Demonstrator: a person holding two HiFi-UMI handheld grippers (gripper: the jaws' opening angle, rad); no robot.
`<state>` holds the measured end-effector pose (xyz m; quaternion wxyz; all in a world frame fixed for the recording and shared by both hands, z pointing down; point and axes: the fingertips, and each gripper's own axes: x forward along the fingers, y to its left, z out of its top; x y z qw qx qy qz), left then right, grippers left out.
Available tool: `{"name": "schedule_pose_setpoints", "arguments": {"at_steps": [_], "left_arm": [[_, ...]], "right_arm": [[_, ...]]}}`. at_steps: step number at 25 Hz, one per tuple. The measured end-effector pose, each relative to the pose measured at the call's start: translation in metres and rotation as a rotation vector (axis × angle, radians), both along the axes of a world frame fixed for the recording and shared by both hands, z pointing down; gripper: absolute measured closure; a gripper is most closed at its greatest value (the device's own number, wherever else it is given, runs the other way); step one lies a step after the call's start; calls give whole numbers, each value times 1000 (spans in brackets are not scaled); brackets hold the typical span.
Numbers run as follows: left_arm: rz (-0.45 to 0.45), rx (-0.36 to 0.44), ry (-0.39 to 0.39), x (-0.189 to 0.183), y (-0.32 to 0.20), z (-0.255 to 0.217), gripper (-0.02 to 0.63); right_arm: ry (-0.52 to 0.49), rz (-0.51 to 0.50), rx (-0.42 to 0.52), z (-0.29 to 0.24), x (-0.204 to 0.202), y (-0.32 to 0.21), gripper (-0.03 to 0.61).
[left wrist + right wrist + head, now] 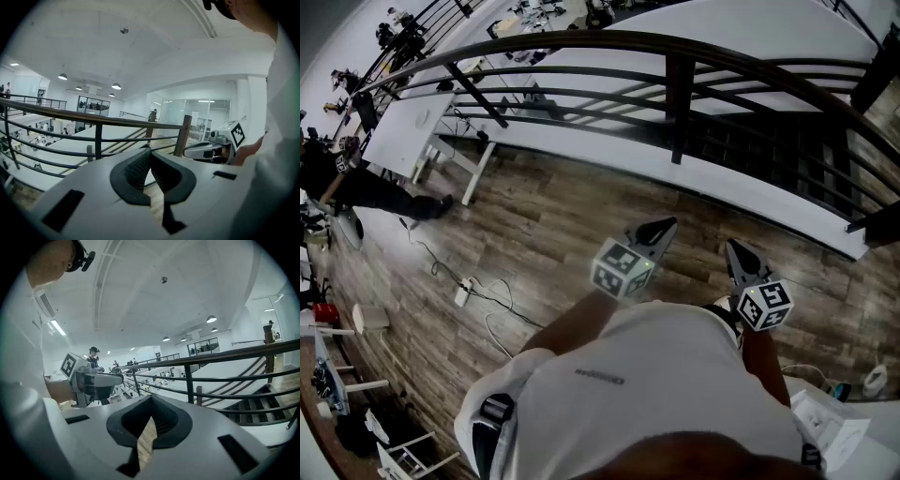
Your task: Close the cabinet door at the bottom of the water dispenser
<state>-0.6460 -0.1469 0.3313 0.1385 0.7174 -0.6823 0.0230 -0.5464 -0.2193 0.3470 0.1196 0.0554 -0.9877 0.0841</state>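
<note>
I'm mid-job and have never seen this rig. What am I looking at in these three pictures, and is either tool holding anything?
There is no robot arm here. A person holds a two-jaw gripper in each hand. The head view comes from a camera on the person's head, looking steeply down at the left gripper, the right gripper and the wooden floor beside a dark railing. The other two views come from a camera riding on each gripper, looking along its jaws. The cubes with square markers are parts of the grippers. Both pairs of jaws are together with nothing between them. No water dispenser or cabinet door shows in any view.
</note>
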Motion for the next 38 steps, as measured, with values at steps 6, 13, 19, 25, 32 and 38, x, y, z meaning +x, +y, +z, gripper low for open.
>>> {"name": "schedule_pose_setpoints", "arguments": {"at_steps": [6,13,19,25,32,38], "left_arm": [[-9,9,-27,-5,5,-2,614],[-1,6,-27,1,11,-1,614],[31,-46,-25,6,10,10,614],[47,-38,-34,11,17,8,614],[60,-14,-36,10,22,5,614],[84,-5,-20,6,33,1,614]], "right_arm": [[-8,-16,3,3,-5,7,558],[-20,-29,1,2,-4,17,558],[-22,0,-3,2,-3,15,557],[-31,23,-25,1,4,17,557],[-33,38,-17,1,7,26,557],[-34,72,-11,-1,6,37,557]]}}
